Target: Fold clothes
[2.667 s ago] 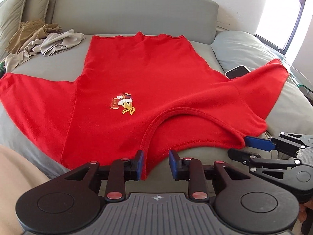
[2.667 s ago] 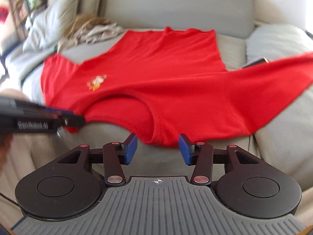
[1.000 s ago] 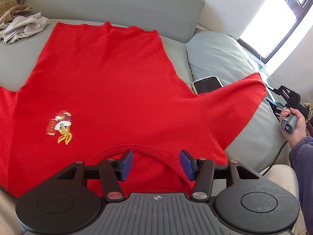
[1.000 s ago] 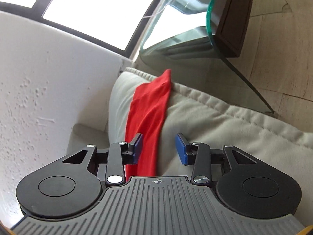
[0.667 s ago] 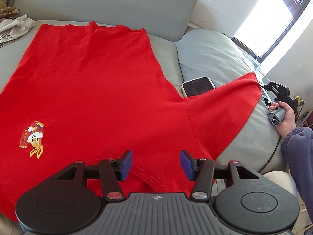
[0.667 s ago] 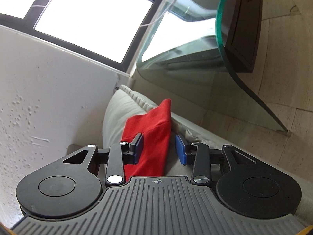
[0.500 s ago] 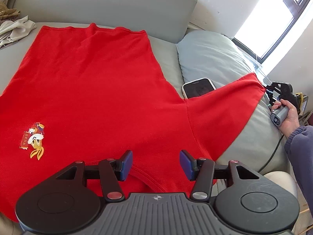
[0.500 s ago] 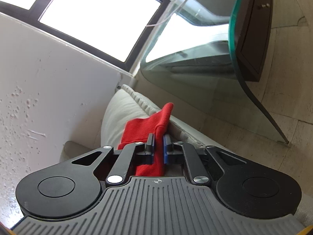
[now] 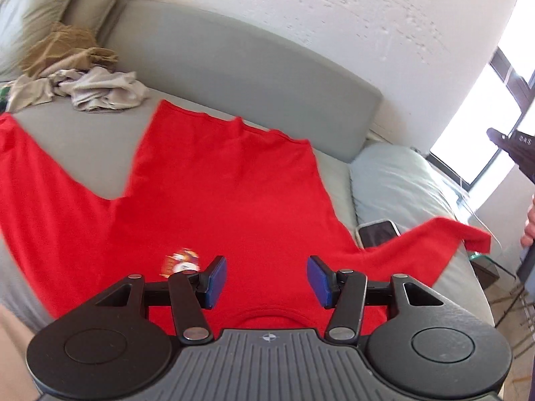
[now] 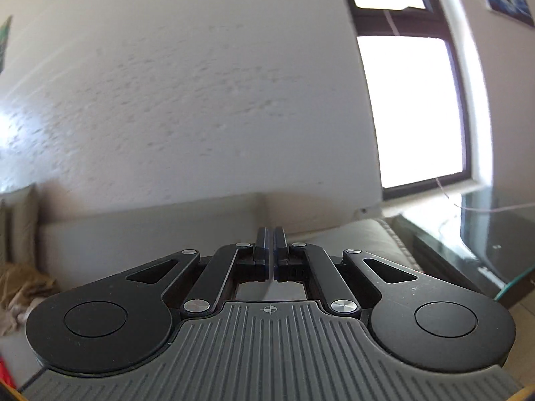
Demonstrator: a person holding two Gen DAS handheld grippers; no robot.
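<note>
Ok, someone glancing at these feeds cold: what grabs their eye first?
The bright red T-shirt spread flat over the grey sofa, a small cartoon print on its chest, with the open left gripper over its collar. Next, its right sleeve lying rumpled beside a phone. The right gripper is shut, facing a white wall.
</note>
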